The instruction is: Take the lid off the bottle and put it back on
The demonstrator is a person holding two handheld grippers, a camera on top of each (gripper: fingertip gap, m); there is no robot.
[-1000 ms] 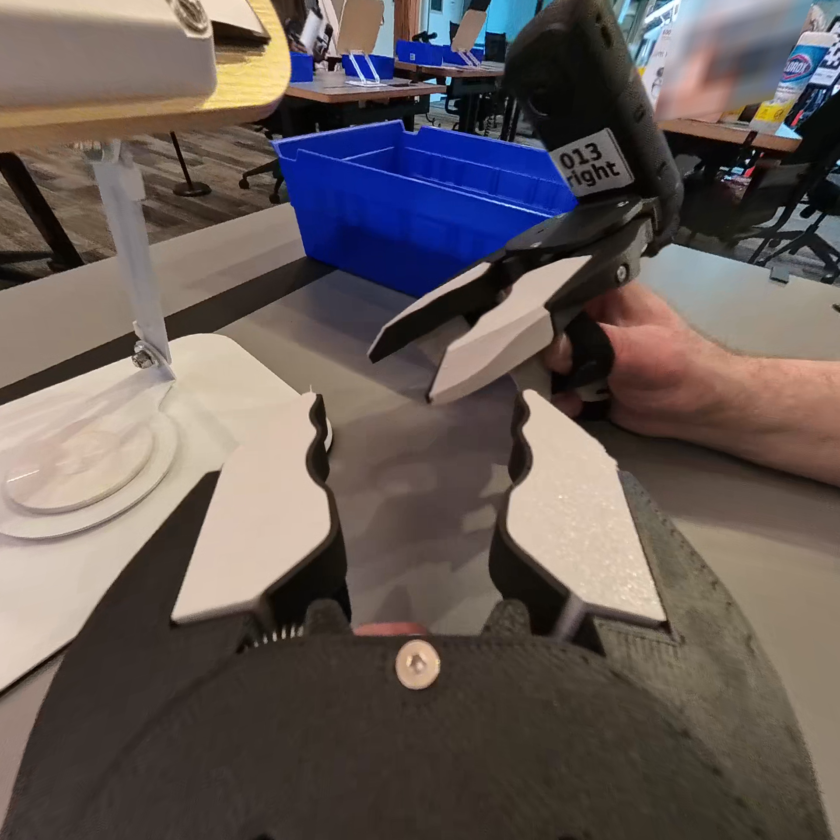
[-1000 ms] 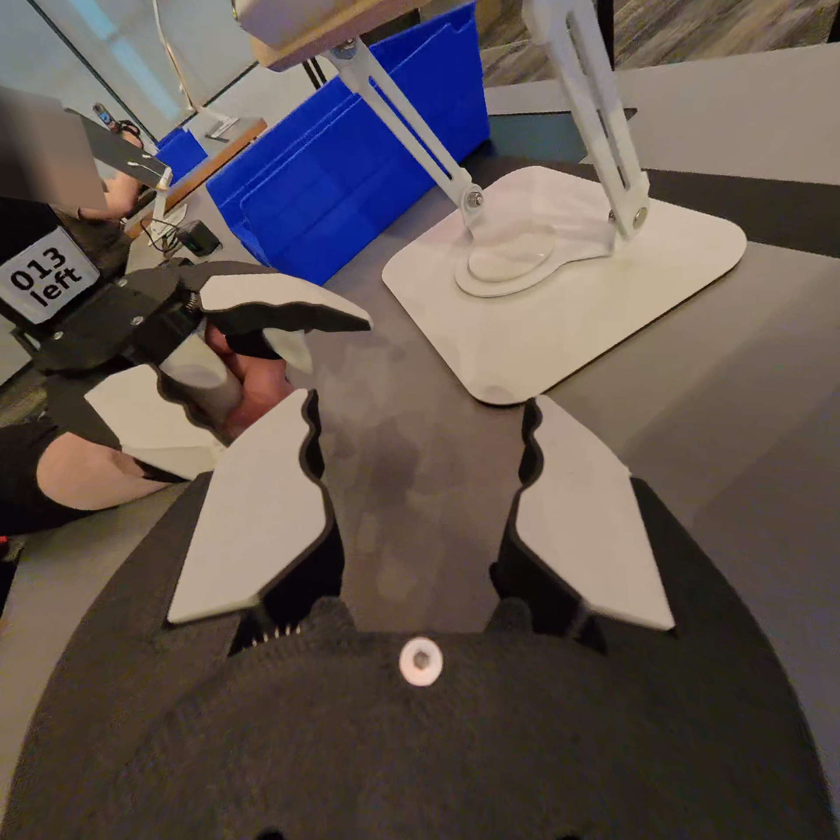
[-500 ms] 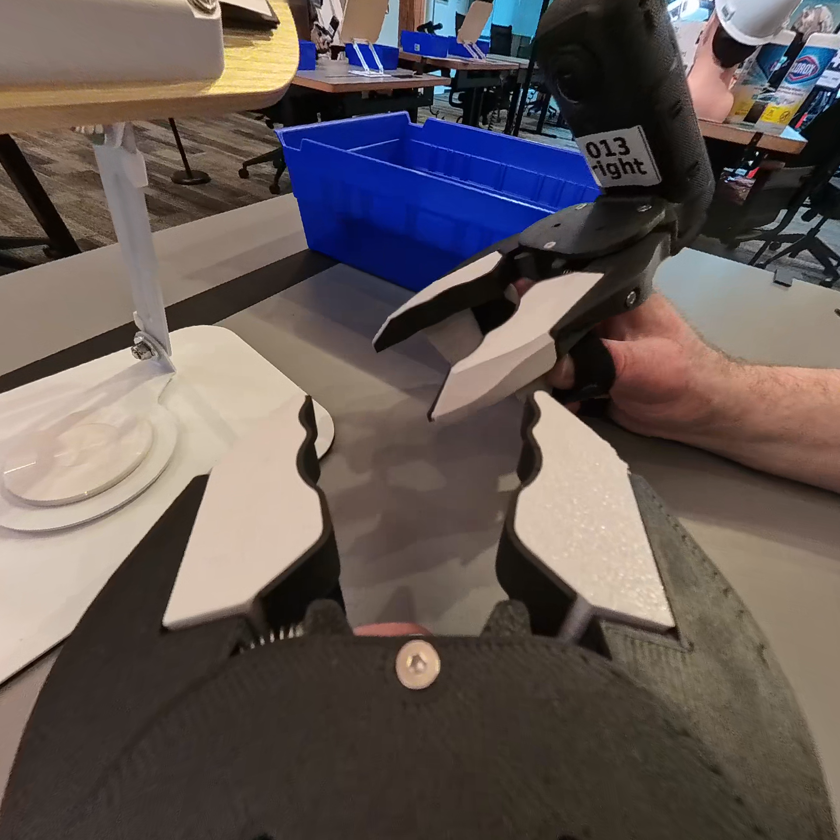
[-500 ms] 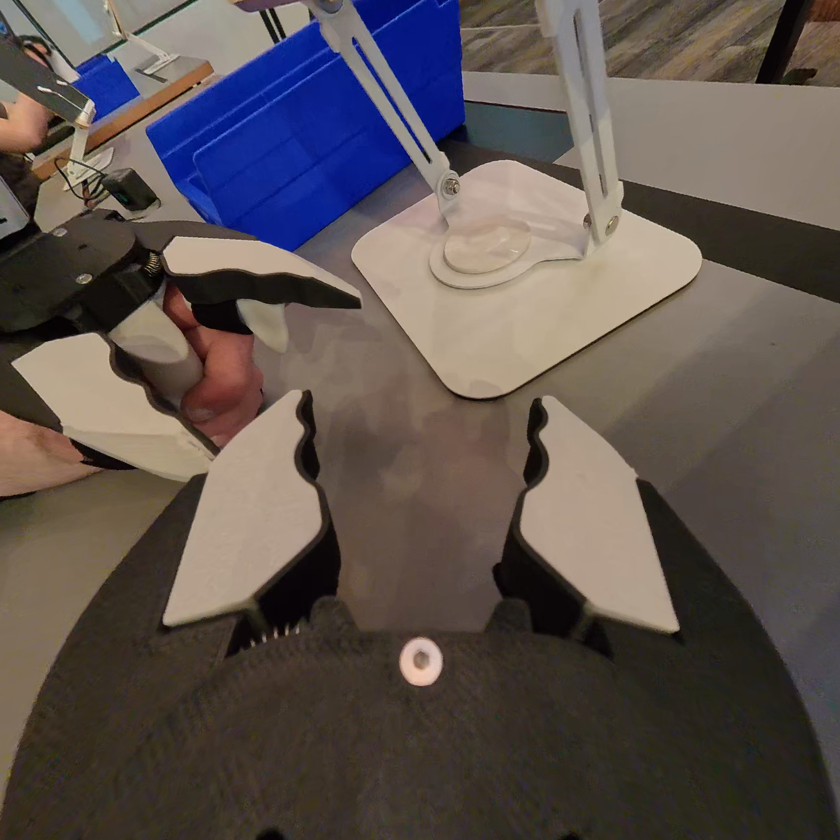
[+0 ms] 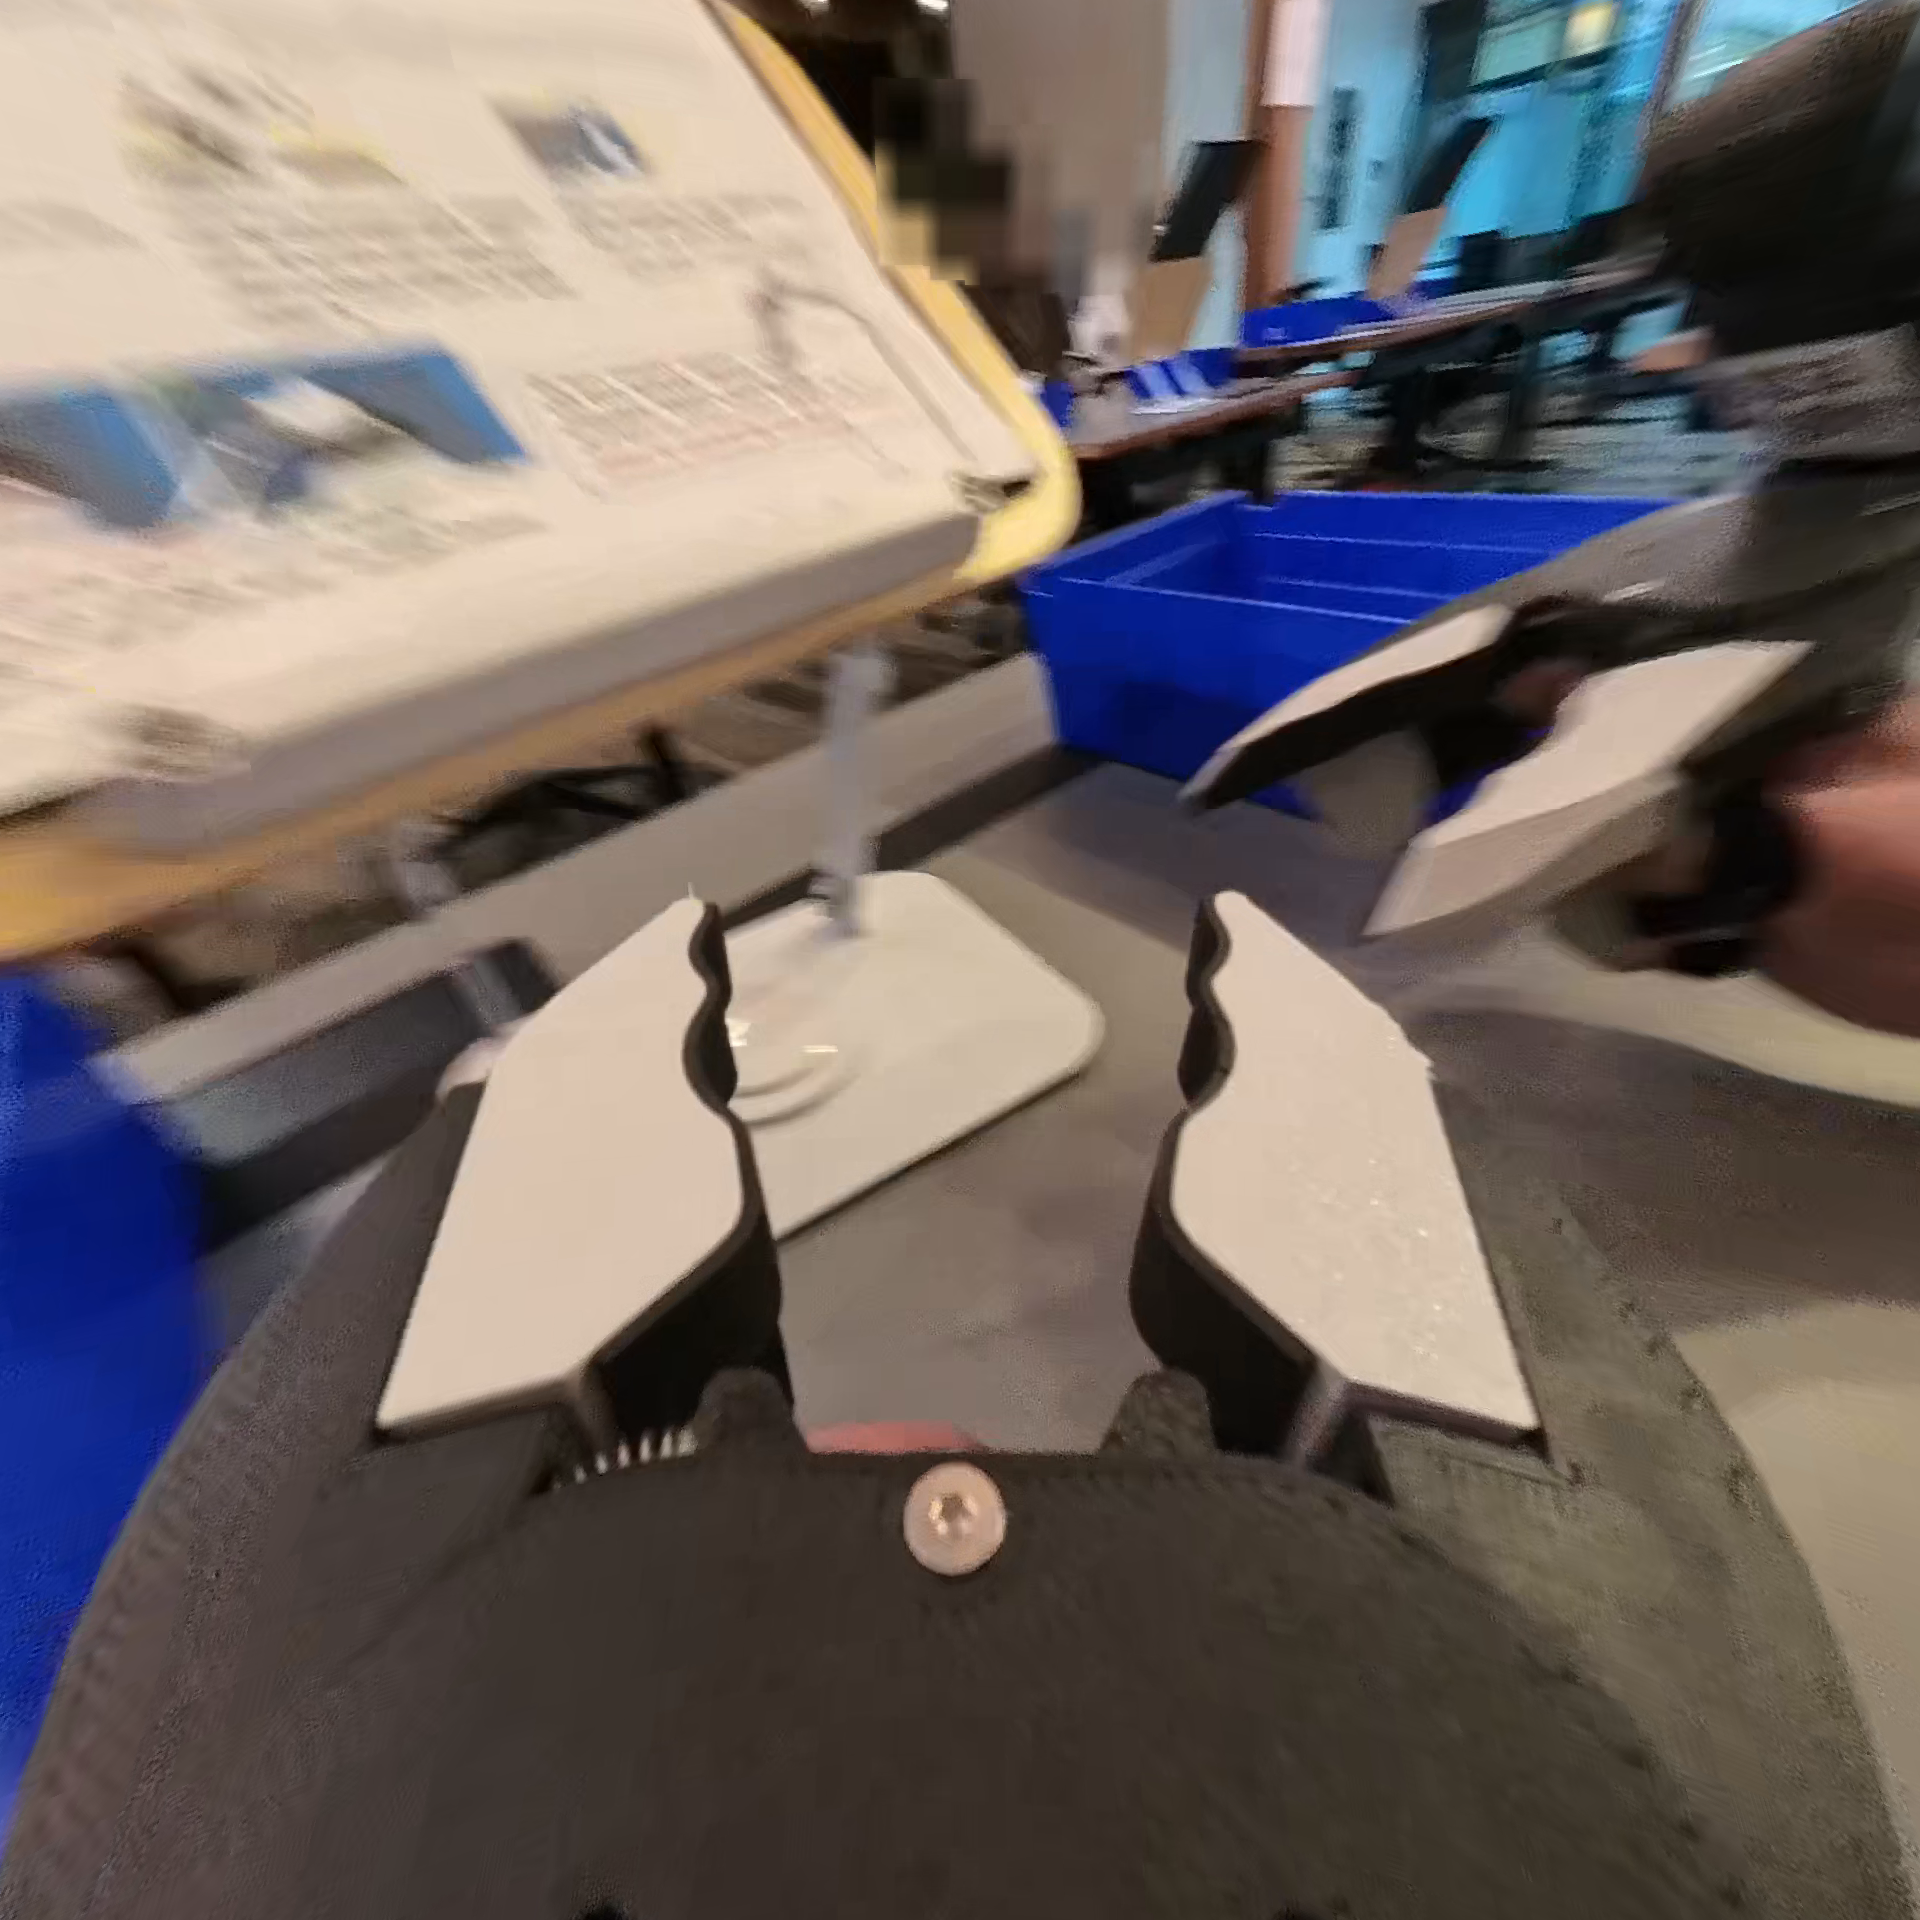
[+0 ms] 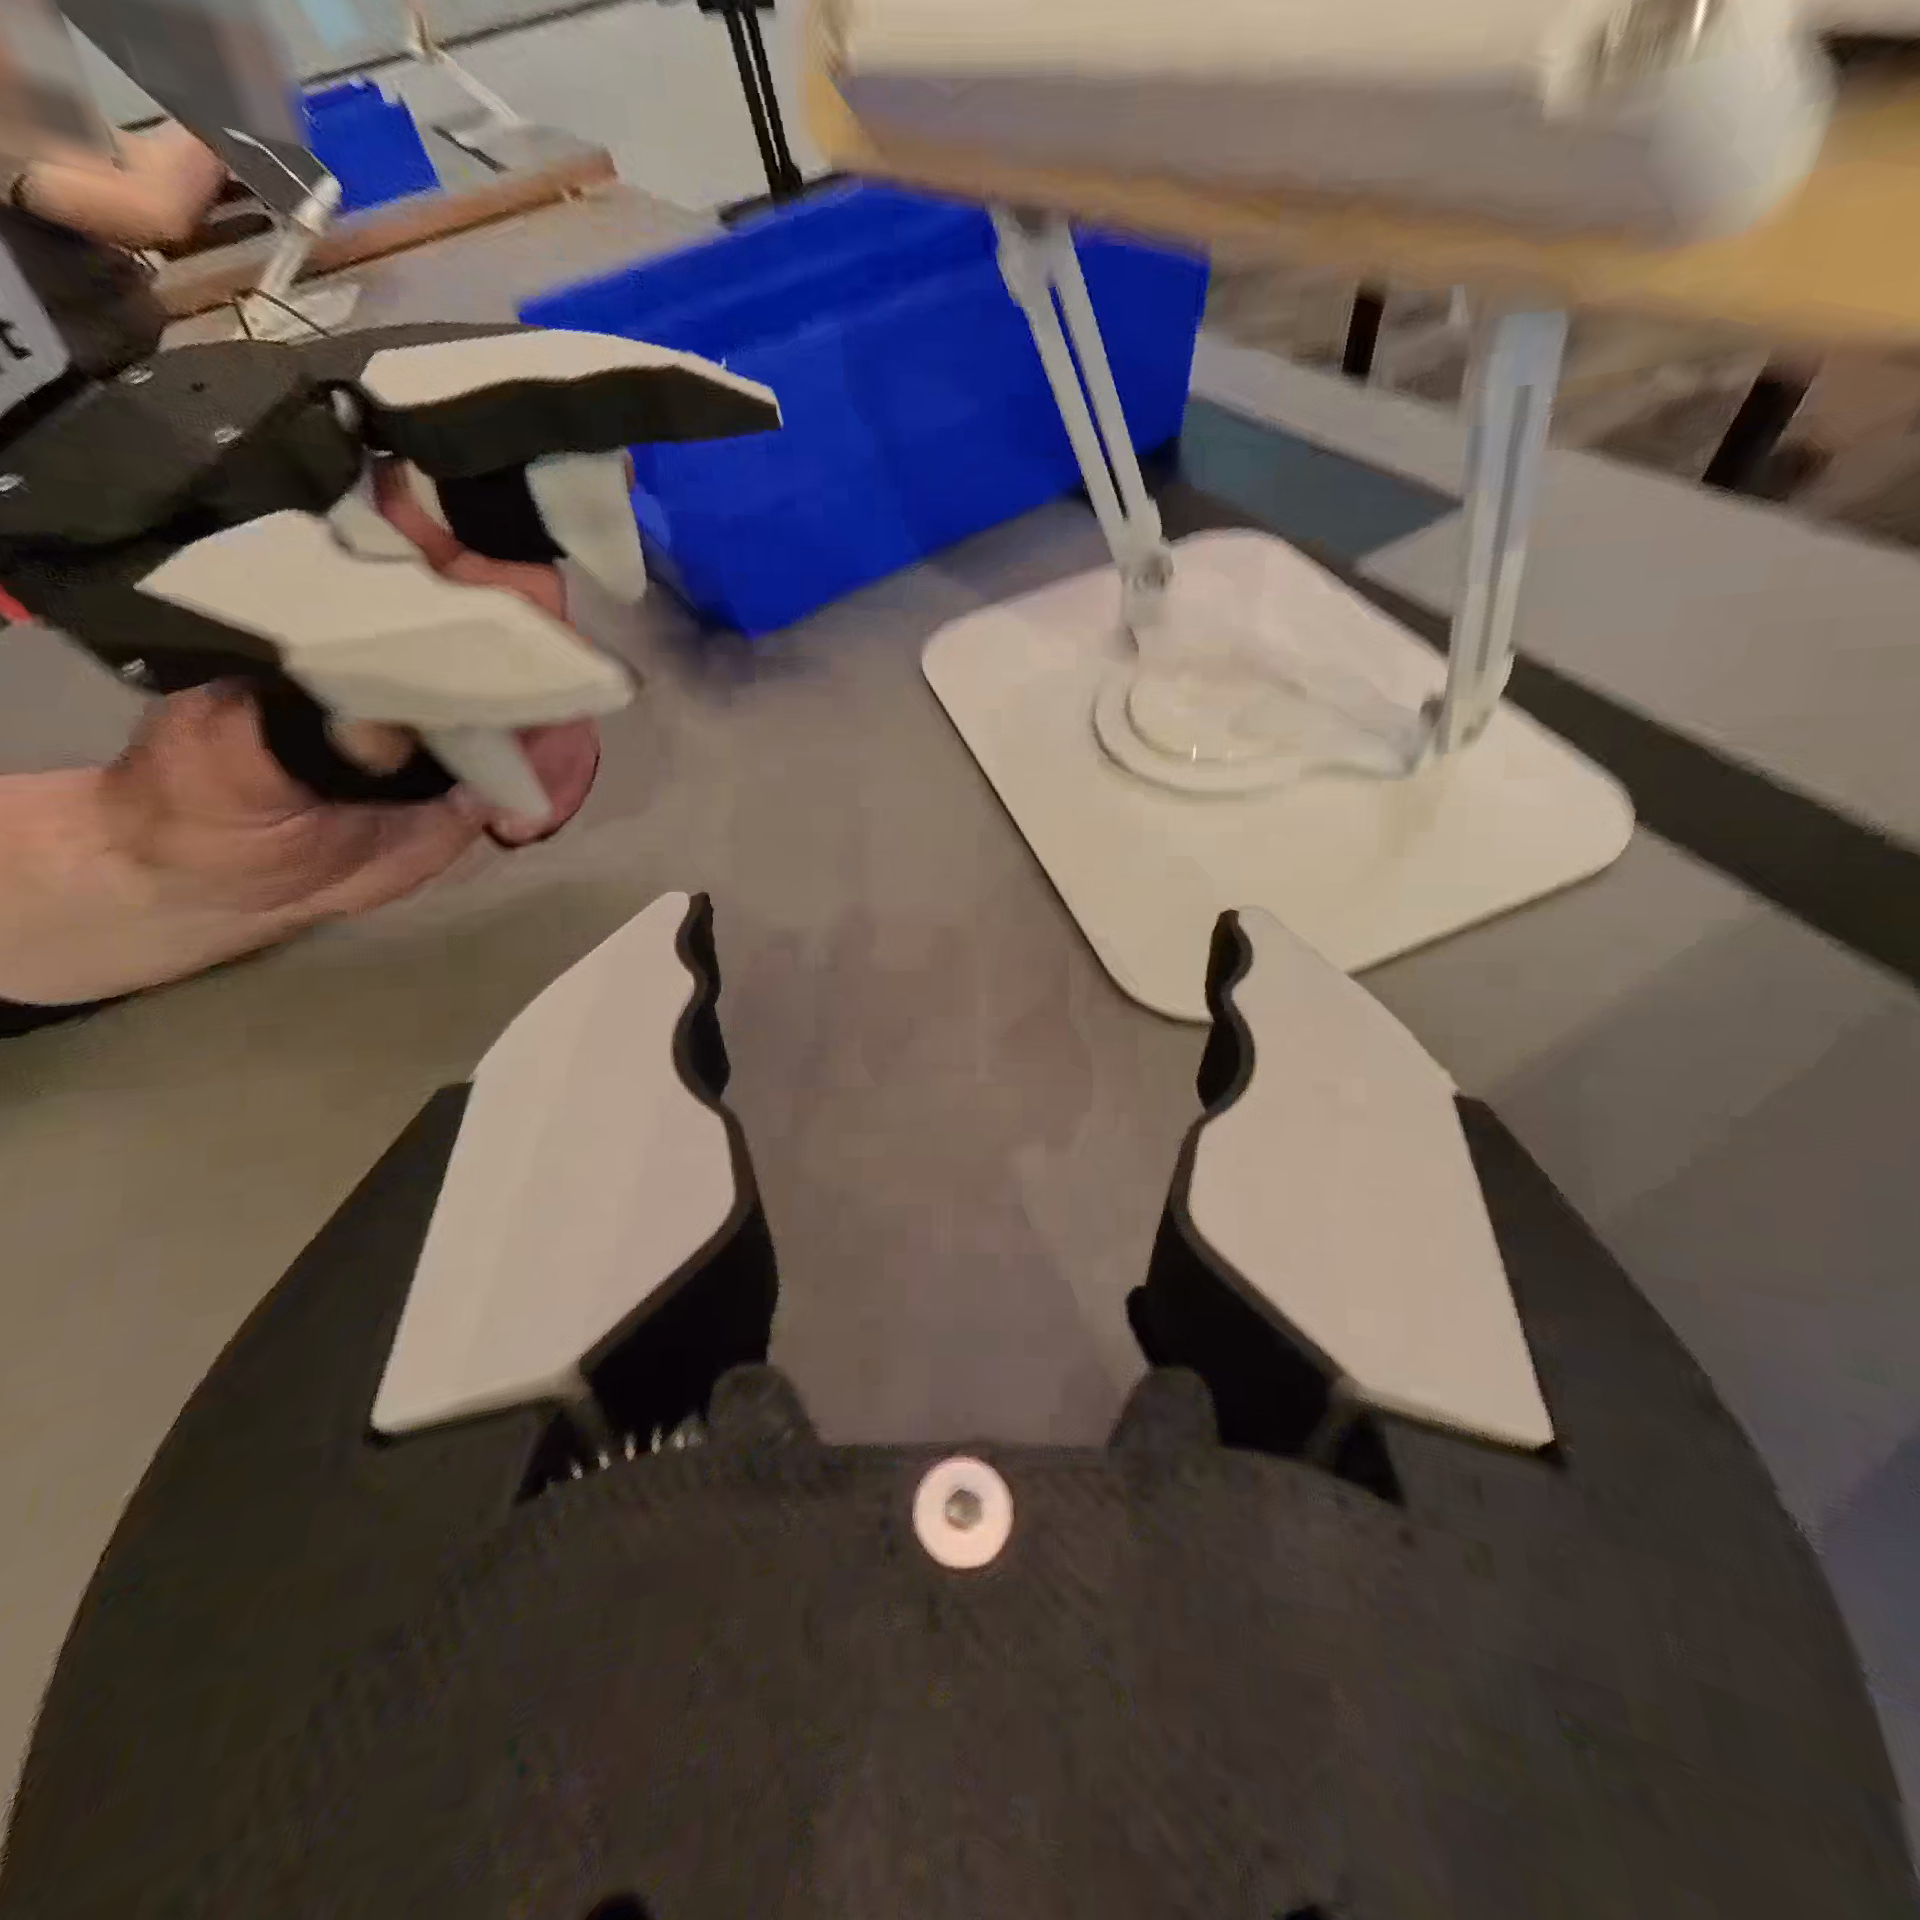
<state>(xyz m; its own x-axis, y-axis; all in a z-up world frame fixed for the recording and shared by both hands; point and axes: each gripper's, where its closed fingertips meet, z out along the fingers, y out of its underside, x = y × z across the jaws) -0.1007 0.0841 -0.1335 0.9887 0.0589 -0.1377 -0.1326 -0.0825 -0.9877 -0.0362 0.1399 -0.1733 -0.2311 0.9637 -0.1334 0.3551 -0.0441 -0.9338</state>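
Note:
No bottle or lid shows in either view. My left gripper (image 5: 951,914) is open and empty above the grey table. It also shows at the left of the right wrist view (image 6: 665,540), held in a hand, its fingers apart. My right gripper (image 6: 961,920) is open and empty above the table. It also shows at the right of the left wrist view (image 5: 1288,862), blurred, held in a hand, its fingers apart. Both views are blurred by motion.
A white stand base (image 6: 1278,769) (image 5: 935,1029) with thin arms carries a tilted wooden board with a printed sheet (image 5: 416,416) overhead. A blue bin (image 5: 1278,613) (image 6: 883,405) stands behind on the grey table (image 6: 935,1039). More blue shows at the far left (image 5: 73,1195).
Both grippers have tilted up and swung, so the board and stand now fill more of each view. The grippers have drawn apart from each other. Both stay open.

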